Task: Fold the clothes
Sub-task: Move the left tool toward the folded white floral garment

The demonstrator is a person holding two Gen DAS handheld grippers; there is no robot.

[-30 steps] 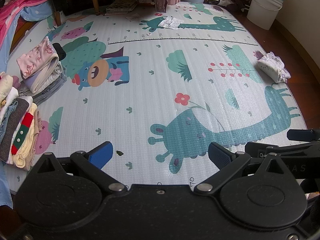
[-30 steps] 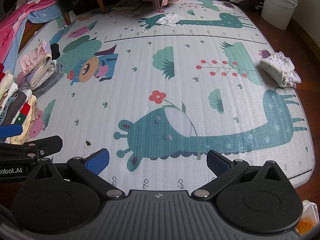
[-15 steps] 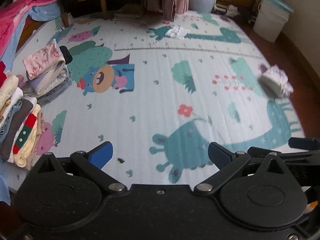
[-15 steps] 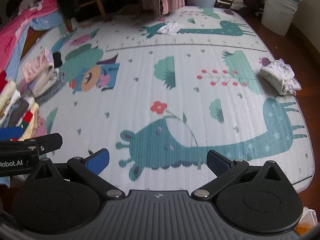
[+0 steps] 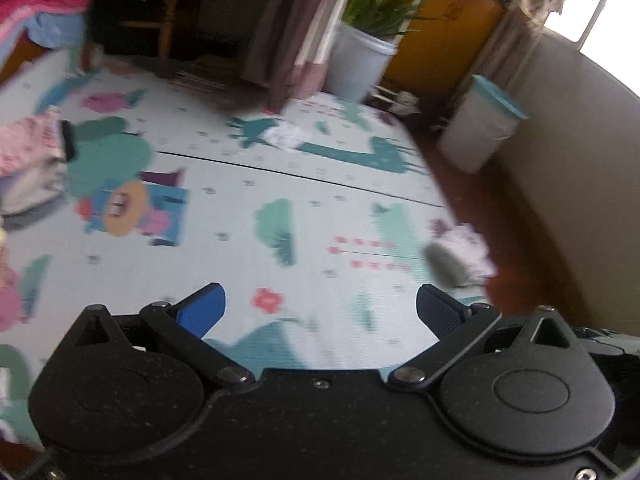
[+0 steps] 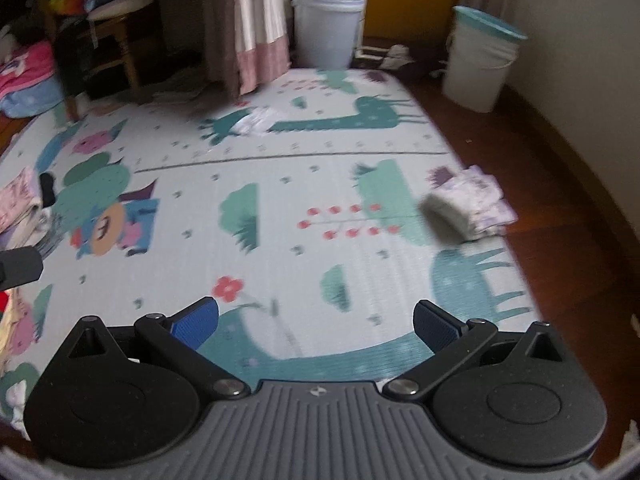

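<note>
A folded white and purple floral garment (image 6: 470, 206) lies at the right edge of the cartoon play mat (image 6: 280, 184); in the left wrist view the same garment (image 5: 460, 254) is blurred. Folded clothes (image 5: 28, 160) are stacked along the mat's left edge, also seen as a pink pile (image 6: 20, 196). A small white cloth (image 6: 254, 122) lies far back on the mat. My left gripper (image 5: 320, 310) is open and holds nothing. My right gripper (image 6: 314, 320) is open too, well short of the floral garment.
A white bucket with a teal rim (image 6: 480, 60) stands on the wooden floor at the right. A potted plant in a white pot (image 6: 326, 28), a curtain (image 6: 248, 20) and a wooden chair (image 6: 104, 36) stand behind the mat. A curved wall (image 5: 580, 180) bounds the right.
Both grippers have tilted upward and risen, so the far end of the room, the plant and the wall now show. Both stay open. The clothes have not moved.
</note>
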